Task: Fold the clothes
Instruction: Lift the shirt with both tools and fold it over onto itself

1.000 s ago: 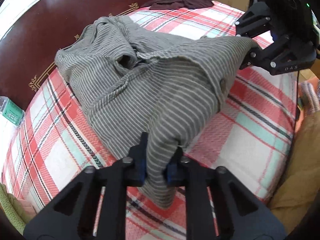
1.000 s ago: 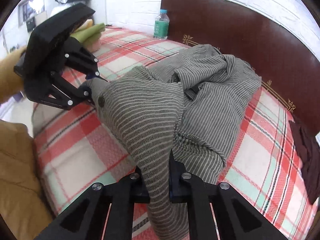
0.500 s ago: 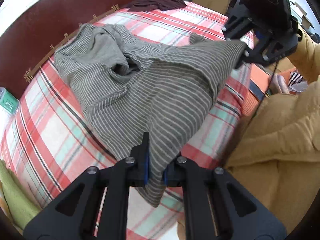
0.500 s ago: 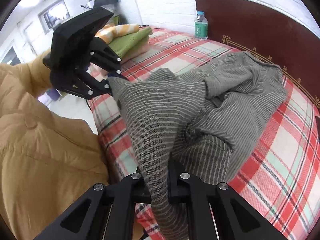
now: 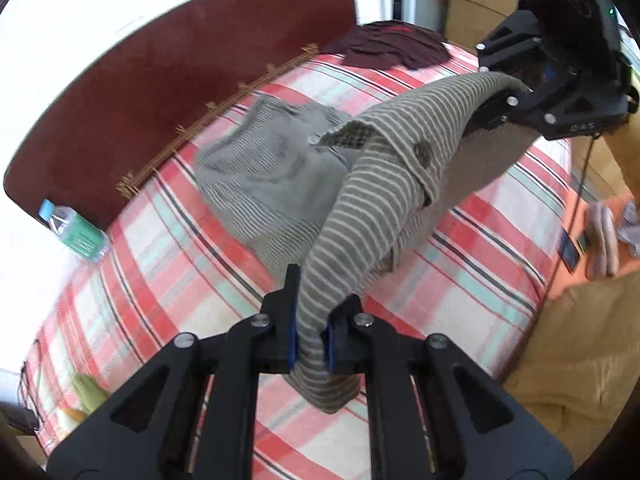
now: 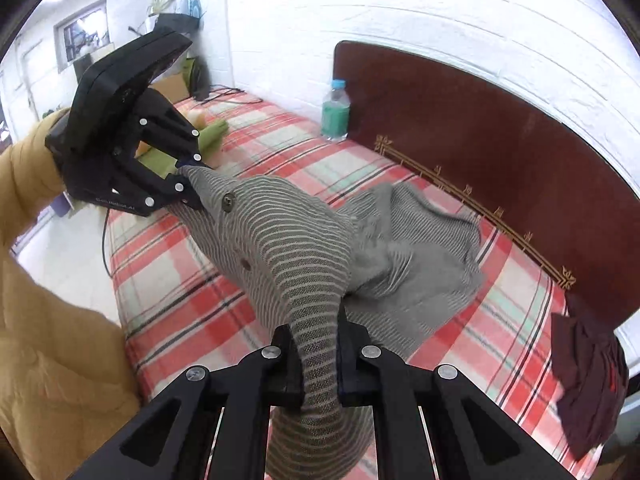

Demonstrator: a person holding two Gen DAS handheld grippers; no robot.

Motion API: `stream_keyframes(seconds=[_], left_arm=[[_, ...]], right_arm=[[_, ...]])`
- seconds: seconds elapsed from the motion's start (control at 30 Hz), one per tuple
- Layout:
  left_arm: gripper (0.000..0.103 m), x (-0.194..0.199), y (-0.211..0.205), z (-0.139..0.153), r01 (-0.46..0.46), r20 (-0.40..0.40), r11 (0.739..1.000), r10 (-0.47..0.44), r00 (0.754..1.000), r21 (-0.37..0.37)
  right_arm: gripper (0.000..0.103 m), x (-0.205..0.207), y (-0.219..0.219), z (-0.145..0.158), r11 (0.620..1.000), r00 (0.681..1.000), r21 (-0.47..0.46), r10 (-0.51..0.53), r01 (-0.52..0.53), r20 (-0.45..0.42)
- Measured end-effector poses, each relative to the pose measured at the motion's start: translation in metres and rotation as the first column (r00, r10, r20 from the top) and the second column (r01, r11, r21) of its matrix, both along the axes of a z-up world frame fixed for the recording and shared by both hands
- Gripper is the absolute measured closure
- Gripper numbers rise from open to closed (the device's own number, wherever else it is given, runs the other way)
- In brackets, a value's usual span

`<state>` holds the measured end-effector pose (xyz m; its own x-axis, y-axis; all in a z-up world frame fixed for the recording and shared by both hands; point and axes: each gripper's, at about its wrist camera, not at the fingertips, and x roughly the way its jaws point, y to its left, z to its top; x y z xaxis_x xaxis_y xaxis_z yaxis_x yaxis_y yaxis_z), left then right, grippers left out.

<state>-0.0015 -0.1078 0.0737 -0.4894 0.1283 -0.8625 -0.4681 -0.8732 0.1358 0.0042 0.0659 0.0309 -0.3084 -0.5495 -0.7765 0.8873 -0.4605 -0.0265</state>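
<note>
A grey striped buttoned shirt [image 5: 376,184] [image 6: 288,248] is stretched in the air between both grippers, above a bed with a red plaid cover [image 5: 168,264] [image 6: 168,280]. My left gripper [image 5: 311,340] [image 6: 188,184] is shut on one edge of the shirt. My right gripper [image 6: 318,356] [image 5: 508,100] is shut on the other edge. The rest of the shirt lies bunched on the bed near the headboard [image 5: 256,176] [image 6: 424,256].
A dark red headboard [image 5: 168,92] [image 6: 500,152] runs along the bed. A water bottle [image 5: 76,232] [image 6: 335,112] stands by it. A maroon garment [image 5: 392,48] [image 6: 588,384] lies at one end, green cloth [image 6: 208,136] at the other. A person's yellow jacket [image 6: 52,320] [image 5: 576,344] is at the bed's near edge.
Both grippers have risen and lifted the held shirt edge off the bed. The fabric is pulled tauter, and less of the shirt rests on the cover.
</note>
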Motion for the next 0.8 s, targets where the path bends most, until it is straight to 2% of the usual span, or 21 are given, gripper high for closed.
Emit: stream_keyframes(seconds=[0.07, 0.27, 0.5, 0.67, 0.8], left_arm=[[0.091, -0.019, -0.004, 0.003, -0.009, 0.011, 1.000, 0.009, 1.000, -0.004], [0.091, -0.069, -0.010, 0.000, -0.037, 0.034, 0.998, 0.038, 0.999, -0.043], [0.091, -0.119, -0.006, -0.030, -0.085, 0.082, 0.994, 0.091, 0.993, -0.068], [0.091, -0.156, -0.016, -0.058, -0.148, 0.142, 0.987, 0.154, 0.978, -0.056], [0.090, -0.178, -0.029, -0.072, -0.230, 0.160, 0.973, 0.227, 0.961, -0.002]], right_arm=[[0.095, -0.020, -0.006, 0.004, 1.000, 1.000, 0.020, -0.005, 0.005, -0.012], [0.095, -0.079, -0.021, -0.004, 0.997, 0.999, 0.059, -0.047, 0.046, 0.022], [0.094, -0.148, -0.030, -0.026, 0.992, 0.990, 0.080, -0.110, 0.103, 0.085], [0.092, -0.190, -0.039, -0.051, 0.985, 0.978, 0.097, -0.155, 0.142, 0.137], [0.089, -0.209, -0.046, -0.068, 0.980, 0.969, 0.106, -0.185, 0.168, 0.167]])
